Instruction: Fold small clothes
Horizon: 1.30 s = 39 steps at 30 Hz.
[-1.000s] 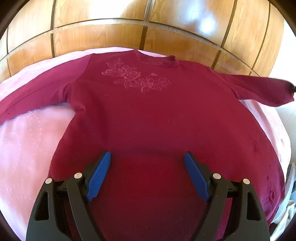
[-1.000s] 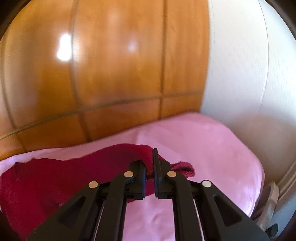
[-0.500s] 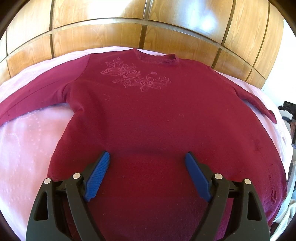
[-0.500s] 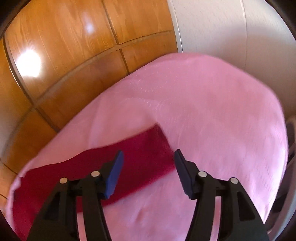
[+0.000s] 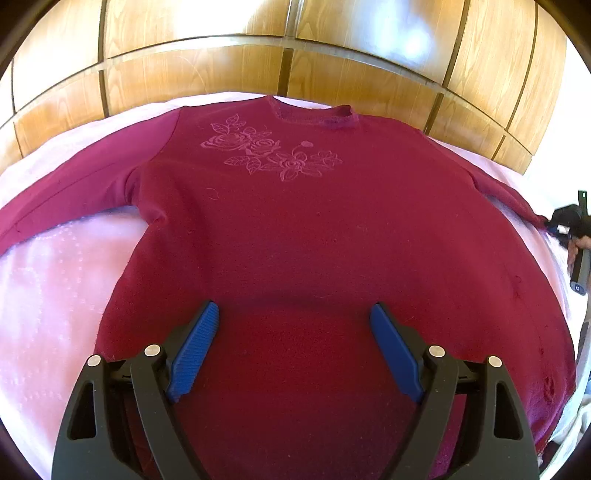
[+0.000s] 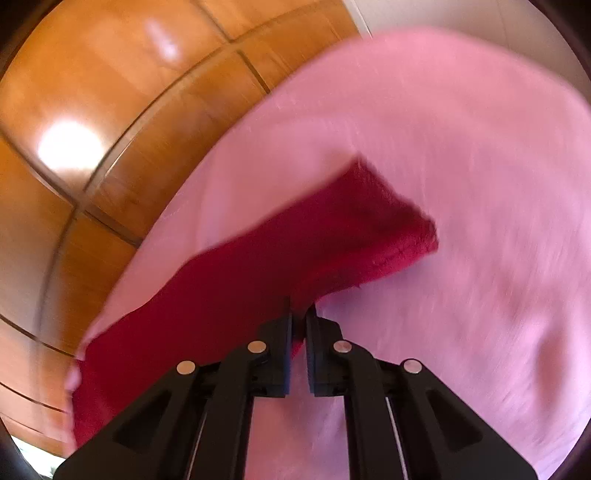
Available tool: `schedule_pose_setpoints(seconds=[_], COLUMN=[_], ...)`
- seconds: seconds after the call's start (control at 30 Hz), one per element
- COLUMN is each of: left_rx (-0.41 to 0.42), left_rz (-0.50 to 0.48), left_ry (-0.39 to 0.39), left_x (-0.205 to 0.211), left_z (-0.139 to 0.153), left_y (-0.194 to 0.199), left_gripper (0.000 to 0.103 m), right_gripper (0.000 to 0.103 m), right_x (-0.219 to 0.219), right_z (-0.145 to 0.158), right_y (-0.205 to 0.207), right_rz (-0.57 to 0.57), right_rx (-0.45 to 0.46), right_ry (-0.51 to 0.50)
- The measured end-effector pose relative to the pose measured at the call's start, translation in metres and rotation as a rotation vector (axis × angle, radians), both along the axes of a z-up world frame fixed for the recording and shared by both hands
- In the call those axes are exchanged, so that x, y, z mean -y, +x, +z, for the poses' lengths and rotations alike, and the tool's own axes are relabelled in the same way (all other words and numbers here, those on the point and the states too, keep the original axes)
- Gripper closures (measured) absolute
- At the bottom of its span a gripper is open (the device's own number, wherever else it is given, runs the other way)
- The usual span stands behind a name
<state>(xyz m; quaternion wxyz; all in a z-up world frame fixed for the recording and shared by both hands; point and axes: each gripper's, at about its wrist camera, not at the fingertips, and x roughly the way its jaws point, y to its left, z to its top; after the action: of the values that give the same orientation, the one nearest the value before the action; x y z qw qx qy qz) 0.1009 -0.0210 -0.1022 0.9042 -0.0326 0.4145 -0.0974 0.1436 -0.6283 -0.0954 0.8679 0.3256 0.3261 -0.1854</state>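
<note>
A dark red long-sleeved sweater [image 5: 314, 240] with an embossed rose pattern lies flat, front up, on a pink bedcover [image 5: 55, 277]. My left gripper [image 5: 293, 325] is open and empty above the sweater's lower middle. My right gripper [image 6: 298, 314] is shut on the lower edge of the sweater's right sleeve [image 6: 295, 251], short of the cuff [image 6: 399, 221]. The right gripper also shows at the far right of the left wrist view [image 5: 569, 221], at the sleeve's end.
A glossy wooden panelled headboard [image 5: 258, 62] runs along the far edge of the bed. A white wall [image 6: 461, 14] stands to the right of it. White fabric [image 5: 576, 417] shows at the bed's lower right edge.
My right gripper let go of the sleeve, opened above it, then shut again on the sleeve's edge further from the cuff. The sleeve now lies lower on the bed. My left gripper stayed still.
</note>
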Motion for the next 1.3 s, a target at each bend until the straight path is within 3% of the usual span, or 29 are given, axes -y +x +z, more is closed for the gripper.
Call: schedule_pose_setpoints(seconds=[0.13,0.2,0.27,0.33,0.37,0.47,0.67,0.8,0.87,0.9,0.97,1.0,1.07,1.1,1.3], left_rx=[0.0,-0.007,-0.02,-0.027,-0.031,-0.038,-0.014,-0.024,-0.042,-0.048,-0.076,-0.077,-0.078,-0.078,-0.07], left_rz=[-0.003,-0.006,-0.008,-0.008,-0.001,0.044,0.117,0.16,0.174,0.179,0.164,0.154,0.128,0.124,0.072], left_ry=[0.001,-0.005,-0.003,-0.011,-0.017,-0.068,-0.061,-0.053,-0.063,-0.068,-0.083,-0.078,-0.059,-0.048,-0.027], left_x=[-0.001,-0.002,-0.003,-0.007,-0.011,-0.031,-0.071,-0.095,-0.104,-0.107,-0.108,-0.107,-0.101,-0.1,-0.108], left_z=[0.0,0.0,0.004,0.009,0.011,0.02,0.034,0.033,0.028,0.025,0.019,0.017,0.016,0.017,0.025], left_y=[0.0,0.0,0.0,-0.003,-0.006,-0.021,-0.061,-0.087,-0.098,-0.103,-0.11,-0.113,-0.115,-0.115,-0.125], left_gripper=[0.018,0.018,0.018,0.018,0.018,0.018,0.02,0.02,0.021,0.024,0.051,0.057,0.093,0.093,0.096], right_gripper=[0.098,0.097,0.087,0.055,0.053,0.053,0.053,0.053,0.053,0.054,0.055,0.057,0.083,0.096,0.097], right_x=[0.006,0.001,-0.001,-0.009,-0.017,-0.049,-0.142,-0.197,-0.21,-0.216,-0.228,-0.231,-0.233,-0.234,-0.239], right_z=[-0.016,-0.021,-0.016,-0.003,0.003,0.015,0.011,-0.005,-0.015,-0.02,-0.029,-0.027,-0.027,-0.028,-0.022], right_y=[0.014,0.021,0.012,0.002,-0.003,-0.022,-0.069,-0.098,-0.105,-0.111,-0.126,-0.134,-0.142,-0.145,-0.18], right_rz=[-0.028,-0.01,-0.003,0.021,0.048,0.193,0.562,0.732,0.763,0.779,0.796,0.797,0.807,0.814,0.829], right_rx=[-0.146,-0.147,-0.096,-0.043,-0.033,0.007,0.011,-0.032,-0.061,-0.075,-0.096,-0.098,-0.106,-0.111,-0.102], right_ry=[-0.078,-0.094,-0.057,-0.056,-0.076,-0.072,0.002,0.002,-0.009,-0.001,-0.019,-0.032,-0.042,-0.042,-0.071])
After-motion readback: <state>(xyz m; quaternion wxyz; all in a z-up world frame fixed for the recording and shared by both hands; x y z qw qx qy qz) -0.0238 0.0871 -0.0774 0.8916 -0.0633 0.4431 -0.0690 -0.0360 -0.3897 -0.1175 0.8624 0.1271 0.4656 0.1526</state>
